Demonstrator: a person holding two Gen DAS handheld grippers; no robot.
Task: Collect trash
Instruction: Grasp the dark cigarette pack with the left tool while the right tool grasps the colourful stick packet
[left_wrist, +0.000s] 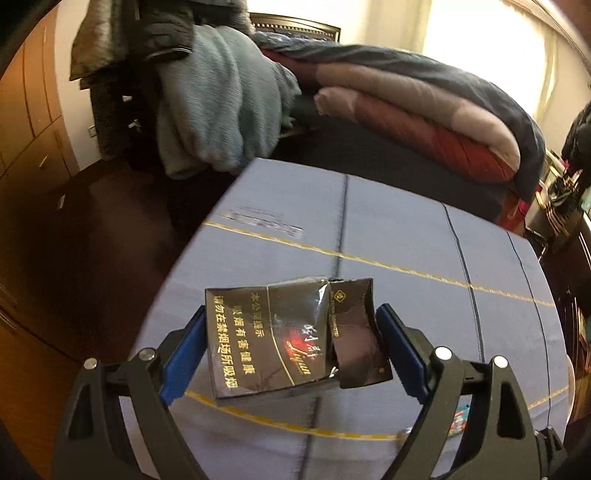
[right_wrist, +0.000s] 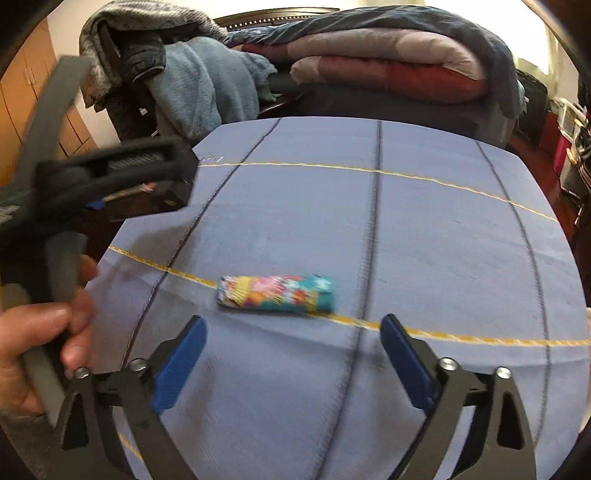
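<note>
A crumpled black cigarette pack (left_wrist: 284, 339) with gold lettering sits between the blue pads of my left gripper (left_wrist: 291, 343), which is shut on it above the blue cloth-covered table (left_wrist: 406, 229). A colourful teal wrapper (right_wrist: 275, 293) lies on the table (right_wrist: 424, 240) just ahead of my right gripper (right_wrist: 293, 343), which is open and empty. The wrapper's edge also shows in the left wrist view (left_wrist: 460, 421). The left gripper's body (right_wrist: 110, 173), held by a hand, shows blurred at the left of the right wrist view.
Behind the table is a bed with folded quilts (right_wrist: 388, 62) and a heap of clothes and a blue blanket (left_wrist: 218, 107). Wooden cabinets (left_wrist: 33, 122) stand at the left over dark floor. Cluttered furniture (left_wrist: 565, 206) is at the right.
</note>
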